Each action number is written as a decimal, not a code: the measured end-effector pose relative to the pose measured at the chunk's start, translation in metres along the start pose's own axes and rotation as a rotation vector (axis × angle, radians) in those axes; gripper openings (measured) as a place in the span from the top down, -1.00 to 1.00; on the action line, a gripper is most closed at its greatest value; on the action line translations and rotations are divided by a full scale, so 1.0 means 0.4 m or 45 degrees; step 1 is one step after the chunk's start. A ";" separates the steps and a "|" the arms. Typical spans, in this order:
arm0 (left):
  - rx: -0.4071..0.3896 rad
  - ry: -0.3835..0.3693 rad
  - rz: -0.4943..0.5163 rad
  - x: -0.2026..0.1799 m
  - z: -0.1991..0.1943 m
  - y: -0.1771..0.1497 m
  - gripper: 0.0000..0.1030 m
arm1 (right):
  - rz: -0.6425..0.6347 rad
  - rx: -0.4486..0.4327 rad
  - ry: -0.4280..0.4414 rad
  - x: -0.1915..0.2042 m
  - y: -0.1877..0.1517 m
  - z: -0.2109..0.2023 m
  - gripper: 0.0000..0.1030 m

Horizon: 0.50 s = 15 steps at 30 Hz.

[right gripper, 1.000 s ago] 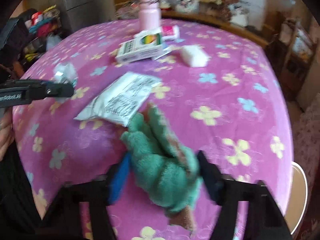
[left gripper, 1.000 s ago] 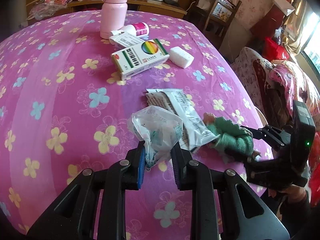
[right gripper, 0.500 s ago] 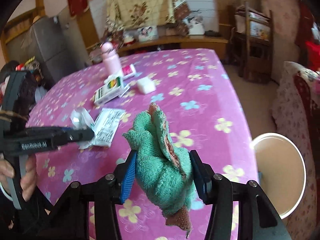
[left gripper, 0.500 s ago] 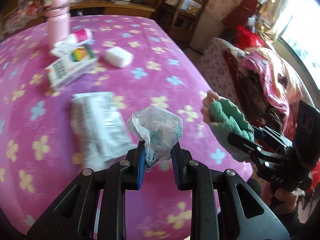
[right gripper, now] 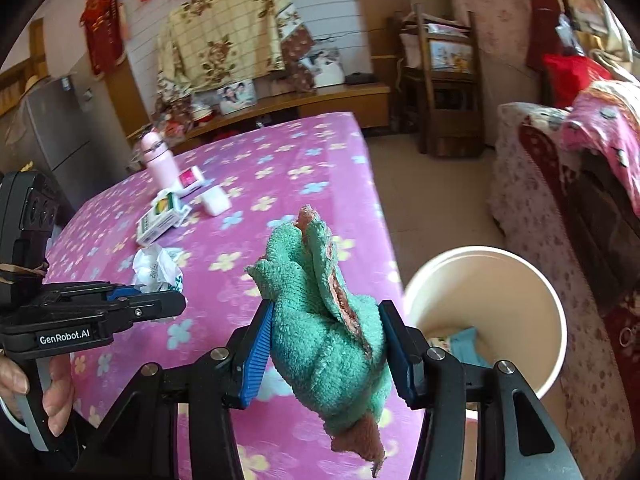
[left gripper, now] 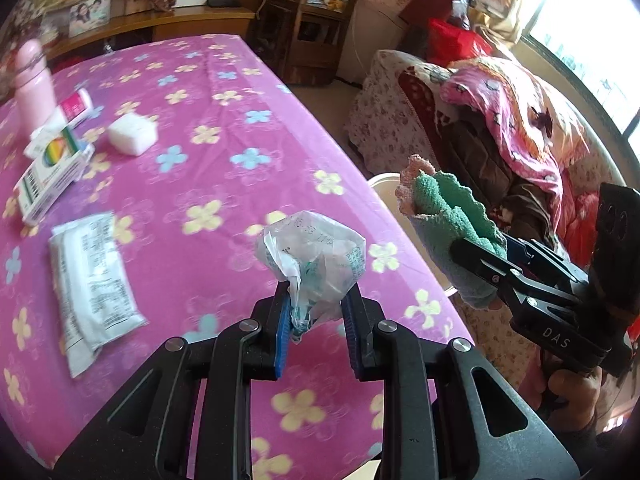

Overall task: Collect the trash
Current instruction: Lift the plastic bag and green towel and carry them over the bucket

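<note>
A crumpled clear plastic wrapper (left gripper: 316,256) is pinched in my left gripper (left gripper: 314,304), which is shut on it above the right edge of the pink flowered table (left gripper: 200,80). To its right my right gripper (left gripper: 480,248) is shut on a bunched green cloth (left gripper: 444,208) with a pink-brown edge. In the right wrist view the green cloth (right gripper: 320,312) fills the right gripper (right gripper: 326,344), held in the air beside a round white bin (right gripper: 556,320) on the floor by the table. The left gripper (right gripper: 160,300) and its wrapper (right gripper: 156,270) show at the left there.
On the table lie a flat white packet (left gripper: 92,276), a medicine box (left gripper: 52,168), a white block (left gripper: 132,136) and a pink bottle (left gripper: 34,80). A sofa heaped with blankets (left gripper: 500,120) stands right of the bin. A wooden shelf (right gripper: 448,80) is behind.
Both grippers have lifted and swung right, from over the middle of the table to its right edge, each carrying its load. The white bin has come into view.
</note>
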<state>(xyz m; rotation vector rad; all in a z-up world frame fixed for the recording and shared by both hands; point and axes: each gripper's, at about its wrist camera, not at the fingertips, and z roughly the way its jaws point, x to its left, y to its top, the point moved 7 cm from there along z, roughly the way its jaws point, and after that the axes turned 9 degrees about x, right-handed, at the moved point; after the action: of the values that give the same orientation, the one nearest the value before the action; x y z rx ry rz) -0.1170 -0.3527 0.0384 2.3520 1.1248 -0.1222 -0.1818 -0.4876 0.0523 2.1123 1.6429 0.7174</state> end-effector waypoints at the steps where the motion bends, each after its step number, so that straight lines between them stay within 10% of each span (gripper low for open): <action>1: 0.001 0.004 0.012 -0.010 0.005 0.003 0.59 | 0.013 -0.002 -0.015 -0.016 -0.003 -0.004 0.02; 15: 0.062 -0.022 0.125 -0.168 0.129 0.057 0.59 | 0.178 0.003 -0.112 -0.212 -0.045 -0.024 0.02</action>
<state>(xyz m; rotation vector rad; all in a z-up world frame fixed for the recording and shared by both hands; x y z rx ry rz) -0.1366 -0.4371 0.0235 2.4394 1.0070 -0.1365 -0.2176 -0.5651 0.0357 2.2442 1.4633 0.6544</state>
